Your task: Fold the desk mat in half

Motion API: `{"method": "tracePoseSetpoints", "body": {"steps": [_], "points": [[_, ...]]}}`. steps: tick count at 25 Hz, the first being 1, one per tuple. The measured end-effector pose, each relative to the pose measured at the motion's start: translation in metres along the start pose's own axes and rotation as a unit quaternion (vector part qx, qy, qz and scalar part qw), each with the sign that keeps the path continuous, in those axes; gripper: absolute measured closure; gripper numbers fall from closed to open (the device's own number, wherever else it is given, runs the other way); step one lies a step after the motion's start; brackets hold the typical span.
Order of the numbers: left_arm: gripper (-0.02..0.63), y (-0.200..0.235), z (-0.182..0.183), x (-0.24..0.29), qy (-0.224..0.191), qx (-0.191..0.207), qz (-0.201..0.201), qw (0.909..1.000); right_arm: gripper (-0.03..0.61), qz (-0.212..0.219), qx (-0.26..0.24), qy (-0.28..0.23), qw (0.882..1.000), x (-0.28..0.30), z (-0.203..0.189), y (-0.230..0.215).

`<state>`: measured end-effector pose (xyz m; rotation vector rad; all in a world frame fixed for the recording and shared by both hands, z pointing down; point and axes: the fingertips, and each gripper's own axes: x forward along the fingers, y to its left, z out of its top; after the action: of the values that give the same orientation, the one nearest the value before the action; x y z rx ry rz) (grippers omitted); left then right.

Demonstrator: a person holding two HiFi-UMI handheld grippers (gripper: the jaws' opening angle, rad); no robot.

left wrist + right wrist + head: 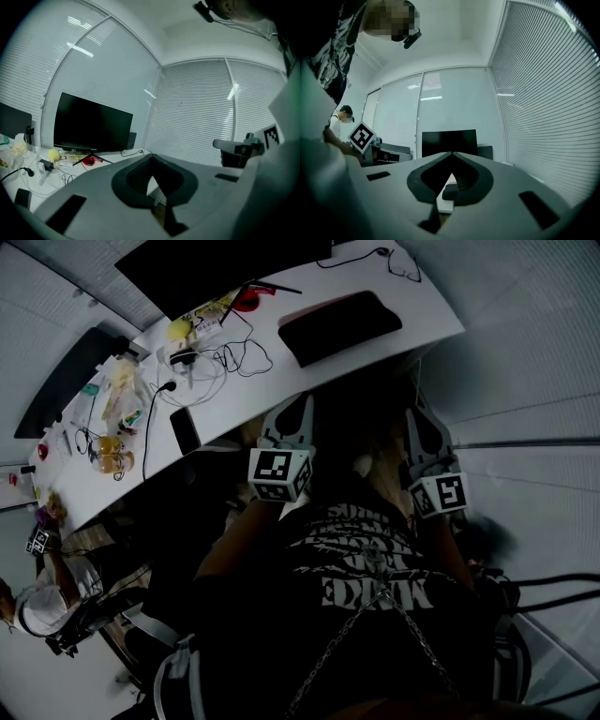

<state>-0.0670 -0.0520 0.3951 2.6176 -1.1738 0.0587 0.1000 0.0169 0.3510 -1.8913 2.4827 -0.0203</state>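
So the desk mat (339, 326) is lying flat on the white desk (281, 381), a dark slab sitting toward the desk's right end, just below the big black monitor (216, 268). Nothing is touching it right now.

Both grippers are hanging back near the person's chest, well apart from the mat. The left gripper (302, 401) is showing its jaws pressed fully together with nothing between them, and you can see that clearly in its own view (152, 158). It's the same with the right gripper (417, 411): its jaws are meeting tip to tip with nothing pinched (451, 154). Both are pointing roughly toward the desk.

Further left on the desk there's a tangle of cables (230, 360), a yellow ball (178, 329) and a dark phone (185, 430) lying close to the near edge. A second person (37, 601) is standing at the far left end of the desk. Closed window blinds (197, 108) are filling the wall behind everything.
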Motion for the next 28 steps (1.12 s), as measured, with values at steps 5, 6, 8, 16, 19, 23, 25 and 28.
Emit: {"method": "tracePoseSetpoints", "body": {"steps": [5, 6, 8, 16, 19, 23, 25, 28], "points": [[0.626, -0.006, 0.001, 0.048, 0.005, 0.000, 0.019, 0.9998, 0.580, 0.023, 0.001, 0.003, 1.000, 0.028, -0.001, -0.047], [0.626, -0.008, 0.002, 0.057, 0.006, -0.001, 0.022, 0.9997, 0.580, 0.025, 0.003, 0.003, 1.000, 0.033, 0.000, -0.057], [0.626, -0.012, 0.005, 0.073, 0.007, -0.001, 0.029, 0.9996, 0.580, 0.031, 0.008, 0.002, 0.999, 0.042, 0.002, -0.074], [0.626, -0.025, 0.020, 0.121, 0.008, 0.009, 0.058, 0.9983, 0.580, 0.064, 0.023, -0.002, 0.998, 0.066, 0.009, -0.125], [0.626, -0.031, 0.024, 0.130, 0.007, 0.015, 0.073, 0.9972, 0.580, 0.076, 0.026, -0.010, 0.997, 0.067, 0.012, -0.142], [0.626, -0.039, 0.028, 0.142, 0.003, 0.019, 0.089, 0.9958, 0.581, 0.095, 0.015, -0.014, 0.995, 0.068, 0.016, -0.159], [0.626, -0.043, 0.029, 0.147, 0.004, 0.019, 0.093, 0.9955, 0.580, 0.099, 0.019, -0.015, 0.995, 0.067, 0.015, -0.166], [0.626, -0.050, 0.028, 0.149, 0.008, 0.023, 0.095, 0.9952, 0.580, 0.099, 0.035, -0.015, 0.994, 0.066, 0.014, -0.176]]}}
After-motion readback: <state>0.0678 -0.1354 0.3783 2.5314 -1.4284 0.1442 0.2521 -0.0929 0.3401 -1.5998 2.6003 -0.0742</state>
